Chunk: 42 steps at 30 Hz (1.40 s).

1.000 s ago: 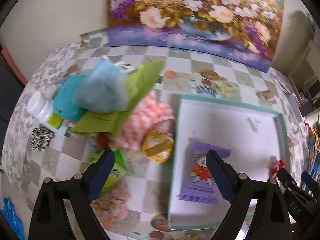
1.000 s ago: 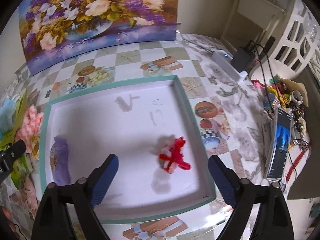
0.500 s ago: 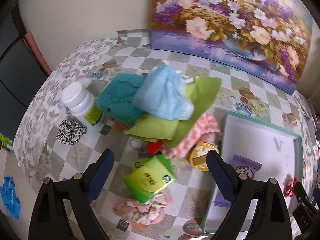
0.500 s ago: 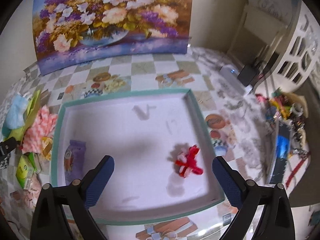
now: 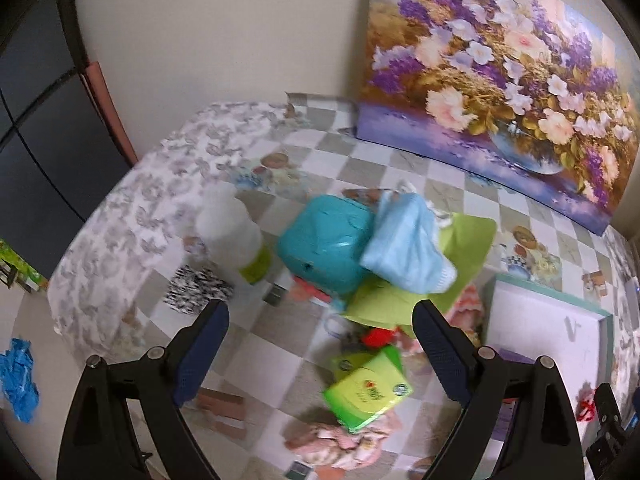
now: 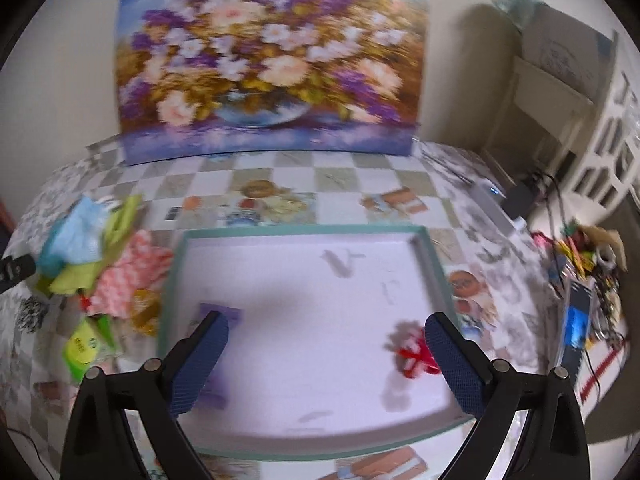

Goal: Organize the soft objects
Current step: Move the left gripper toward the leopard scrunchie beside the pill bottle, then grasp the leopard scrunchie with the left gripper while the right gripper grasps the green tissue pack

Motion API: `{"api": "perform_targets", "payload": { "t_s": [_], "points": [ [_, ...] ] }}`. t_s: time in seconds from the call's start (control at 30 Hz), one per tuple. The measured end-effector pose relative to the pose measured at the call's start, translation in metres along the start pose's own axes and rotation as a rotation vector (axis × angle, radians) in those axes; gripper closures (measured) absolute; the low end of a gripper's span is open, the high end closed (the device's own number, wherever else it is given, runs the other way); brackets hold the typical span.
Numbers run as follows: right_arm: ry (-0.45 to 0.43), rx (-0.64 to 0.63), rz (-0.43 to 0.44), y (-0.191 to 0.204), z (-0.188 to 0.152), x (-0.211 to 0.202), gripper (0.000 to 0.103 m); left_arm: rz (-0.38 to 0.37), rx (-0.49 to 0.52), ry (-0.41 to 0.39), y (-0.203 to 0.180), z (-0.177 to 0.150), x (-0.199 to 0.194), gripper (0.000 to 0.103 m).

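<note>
My left gripper is open and empty, high over a pile of soft things: a teal pouch, a light blue cloth, a green cloth, a pink checked cloth, a green tissue pack and a crumpled pink cloth. My right gripper is open and empty above the white tray, which holds a purple packet and a red bow. The pile shows at the left in the right wrist view.
A white bottle and a black-and-white scrunchie lie left of the pile. A flower painting leans on the wall behind. Cables, a phone and clutter sit at the table's right edge. The table's left edge drops to the floor.
The left gripper has swung left and back, away from the tray toward the pile and bottle. The right gripper has pulled back and up from the tray. Both stay open.
</note>
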State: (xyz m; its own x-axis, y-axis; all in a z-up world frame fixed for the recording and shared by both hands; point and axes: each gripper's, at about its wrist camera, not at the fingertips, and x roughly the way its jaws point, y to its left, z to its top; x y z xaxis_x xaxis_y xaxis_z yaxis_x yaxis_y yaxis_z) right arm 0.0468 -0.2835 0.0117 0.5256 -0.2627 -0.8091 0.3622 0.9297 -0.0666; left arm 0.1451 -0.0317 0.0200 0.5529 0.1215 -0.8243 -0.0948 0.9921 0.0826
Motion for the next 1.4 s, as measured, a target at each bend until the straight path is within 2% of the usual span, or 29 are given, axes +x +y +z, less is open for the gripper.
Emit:
{"api": "perform_targets", "payload": {
  "t_s": [0.1,0.33,0.6,0.73,0.8,0.9,1.07,1.4],
  "points": [
    [-0.002,-0.046,0.036,0.020,-0.001,-0.002,0.003,-0.001,-0.023,0.002,0.019,0.003,0.000,0.010],
    [0.064,-0.084,0.172,0.064,-0.008,0.004,0.003,-0.009,-0.116,0.058,0.071,0.003,0.013,0.010],
    [0.077,-0.169,0.283,0.118,-0.014,-0.002,0.003,-0.045,-0.194,0.110,0.128,-0.018,0.041,0.010],
    [0.107,-0.203,0.337,0.144,-0.018,0.002,0.003,-0.095,-0.256,0.158,0.152,-0.032,0.061,0.010],
    [0.123,-0.219,0.356,0.156,-0.021,0.004,0.003,-0.097,-0.266,0.167,0.159,-0.034,0.066,0.009],
    [0.145,-0.260,0.367,0.174,-0.027,0.009,0.003,-0.100,-0.267,0.152,0.168,-0.035,0.073,0.000],
    [0.182,-0.315,0.372,0.197,-0.033,0.020,0.003,-0.101,-0.271,0.147,0.180,-0.034,0.088,0.000],
    [0.244,-0.387,0.327,0.222,-0.044,0.049,0.003,-0.133,-0.184,0.207,0.182,-0.019,0.126,0.000]
  ]
}}
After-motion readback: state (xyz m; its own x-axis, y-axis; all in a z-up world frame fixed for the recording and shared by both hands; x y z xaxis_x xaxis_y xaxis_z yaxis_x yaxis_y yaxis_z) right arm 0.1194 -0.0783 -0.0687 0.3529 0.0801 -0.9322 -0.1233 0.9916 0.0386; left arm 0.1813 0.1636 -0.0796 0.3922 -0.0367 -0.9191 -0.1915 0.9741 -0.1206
